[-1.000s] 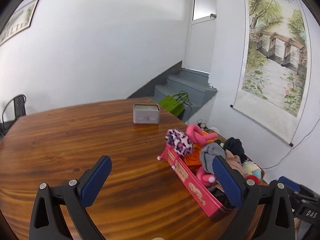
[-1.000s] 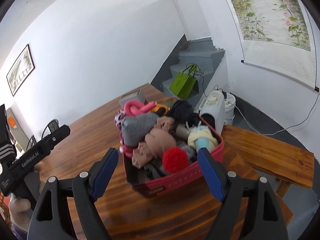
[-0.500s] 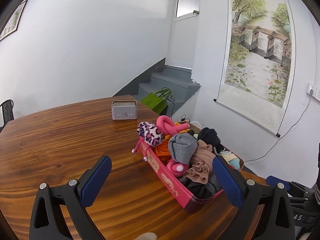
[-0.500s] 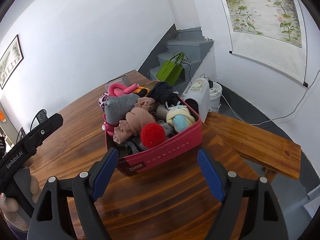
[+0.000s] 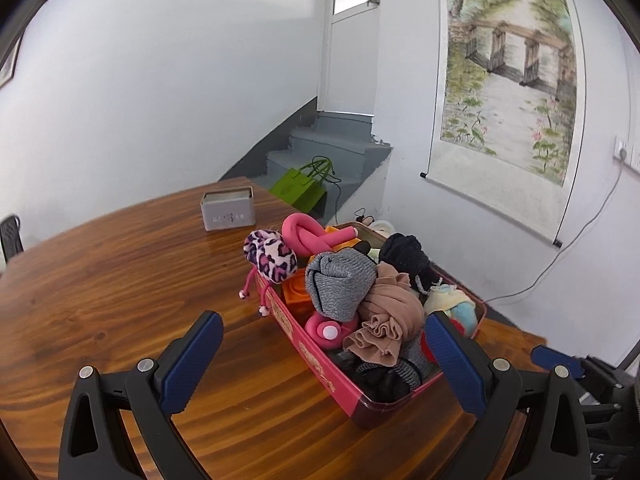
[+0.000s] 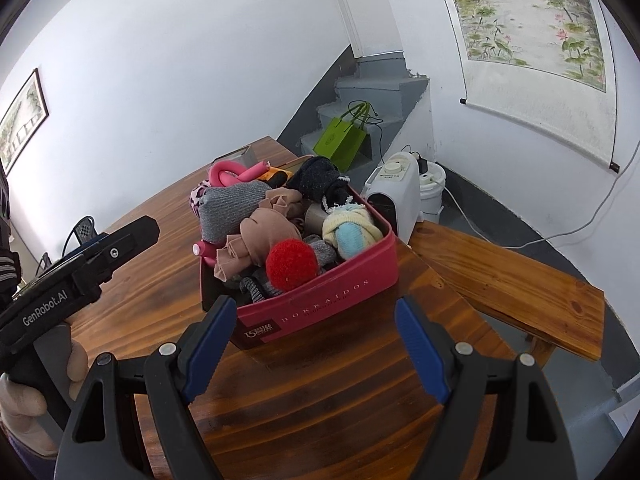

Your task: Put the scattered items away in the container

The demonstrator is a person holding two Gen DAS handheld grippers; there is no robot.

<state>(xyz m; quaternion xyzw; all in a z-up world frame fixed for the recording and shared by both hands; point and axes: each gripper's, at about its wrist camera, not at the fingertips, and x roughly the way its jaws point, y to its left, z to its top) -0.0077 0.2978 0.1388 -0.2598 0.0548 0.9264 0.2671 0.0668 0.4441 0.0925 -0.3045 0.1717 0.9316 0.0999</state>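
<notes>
A red tin box [image 6: 320, 312] [image 5: 316, 364] stands on the wooden table, heaped with several soft items: a grey sock roll [image 5: 340, 284], a beige cloth bundle [image 6: 268, 236], a red pompom [image 6: 292, 264], a pink foam roller [image 5: 304, 236], a leopard-print puff [image 5: 270, 256] hanging over its rim. My left gripper [image 5: 324, 354] is open, its fingers either side of the box's near corner, apart from it. My right gripper [image 6: 316, 336] is open too, held in front of the box's short wall with nothing between its pads.
A small grey tin [image 5: 228, 214] sits further back on the table [image 5: 100, 280]. A wooden bench [image 6: 512, 284] runs beside the table's right edge, with a white heater [image 6: 394, 192] and a bucket behind it. A green bag [image 6: 340, 144] stands on the stairs.
The left wrist view has swung right, so the red box now lies between the left fingers instead of off to the right. The right gripper has drawn back a little from the box.
</notes>
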